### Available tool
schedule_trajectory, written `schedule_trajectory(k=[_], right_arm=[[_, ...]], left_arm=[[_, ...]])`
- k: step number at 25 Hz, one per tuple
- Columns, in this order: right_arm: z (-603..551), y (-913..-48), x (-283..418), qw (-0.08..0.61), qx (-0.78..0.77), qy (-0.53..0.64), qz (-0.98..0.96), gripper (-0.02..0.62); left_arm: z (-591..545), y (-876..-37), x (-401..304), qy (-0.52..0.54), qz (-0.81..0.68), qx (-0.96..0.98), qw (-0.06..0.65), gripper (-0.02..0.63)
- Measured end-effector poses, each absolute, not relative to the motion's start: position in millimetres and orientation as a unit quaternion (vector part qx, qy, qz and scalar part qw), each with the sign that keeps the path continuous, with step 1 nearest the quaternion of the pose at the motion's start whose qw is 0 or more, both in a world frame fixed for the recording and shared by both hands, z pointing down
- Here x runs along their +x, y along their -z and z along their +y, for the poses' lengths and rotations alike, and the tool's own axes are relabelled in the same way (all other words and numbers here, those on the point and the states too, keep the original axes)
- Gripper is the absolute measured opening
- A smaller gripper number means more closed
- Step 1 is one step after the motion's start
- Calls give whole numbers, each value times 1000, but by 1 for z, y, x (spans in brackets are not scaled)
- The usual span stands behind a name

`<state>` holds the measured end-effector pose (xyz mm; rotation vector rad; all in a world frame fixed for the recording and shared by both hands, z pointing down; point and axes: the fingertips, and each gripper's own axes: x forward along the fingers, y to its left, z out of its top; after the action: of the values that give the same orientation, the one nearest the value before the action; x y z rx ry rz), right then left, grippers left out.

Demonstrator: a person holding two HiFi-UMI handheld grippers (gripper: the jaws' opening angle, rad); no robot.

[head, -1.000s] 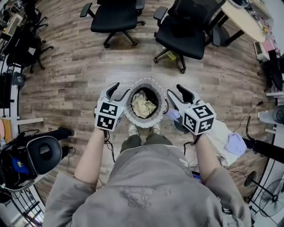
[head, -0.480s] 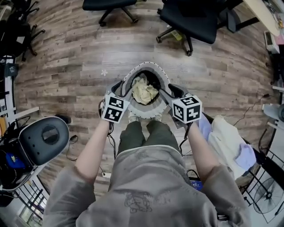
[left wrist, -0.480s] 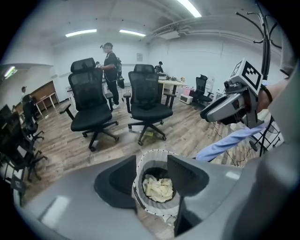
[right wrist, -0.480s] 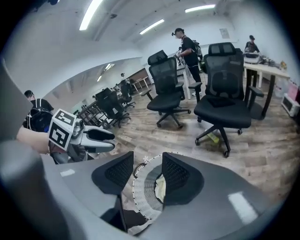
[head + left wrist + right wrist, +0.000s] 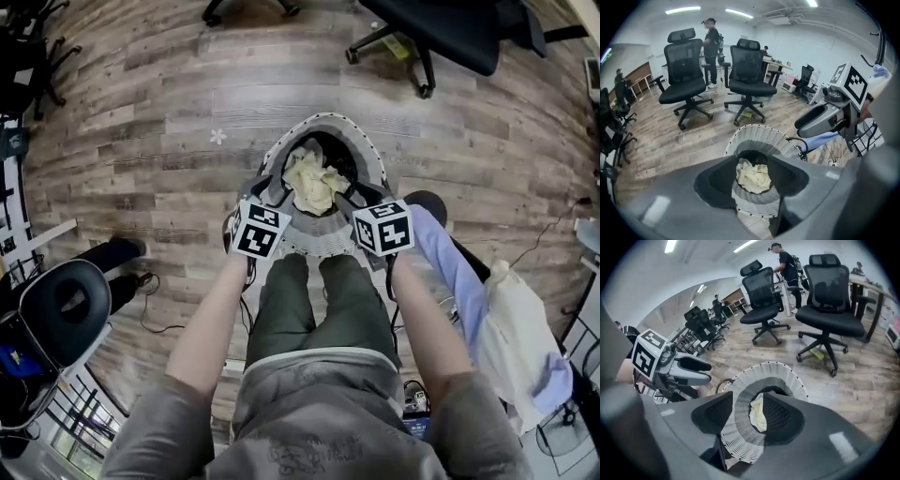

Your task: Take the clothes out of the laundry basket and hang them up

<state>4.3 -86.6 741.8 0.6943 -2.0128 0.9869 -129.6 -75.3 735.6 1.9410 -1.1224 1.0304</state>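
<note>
A white mesh laundry basket point(image 5: 281, 150) stands on the wood floor in front of the person's feet. A crumpled cream garment point(image 5: 314, 183) lies inside it. My left gripper point(image 5: 269, 190) hangs at the basket's near left rim with its jaws apart and nothing between them. In the left gripper view, the basket point(image 5: 761, 138) and the garment point(image 5: 752, 176) show through the gap. My right gripper point(image 5: 351, 195) is at the near right rim, also open and empty; its jaws have just been opening. The right gripper view looks along them onto the basket point(image 5: 740, 427) and the garment point(image 5: 758, 413).
Pale blue and white clothes point(image 5: 506, 319) hang on a rack at the right. A black office chair point(image 5: 459, 37) stands beyond the basket, and a black seat point(image 5: 56, 309) at the left. More chairs point(image 5: 684, 79) and people stand farther off in the room.
Both grippers have dropped from above the basket down to its rim, closing in on either side. The head view has come nearer the basket.
</note>
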Motion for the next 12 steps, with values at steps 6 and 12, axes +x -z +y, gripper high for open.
schedule_trajectory(k=[6,12], right_arm=[[-81,-831,7,404,275,-417,-766,230],[-80,-922,21,425,302,-416,-744,232]], left_arm=[[-65,-819,-117,-410,-403,741,347,206],[-65,-900,-103,-417,-389,735,368,206]])
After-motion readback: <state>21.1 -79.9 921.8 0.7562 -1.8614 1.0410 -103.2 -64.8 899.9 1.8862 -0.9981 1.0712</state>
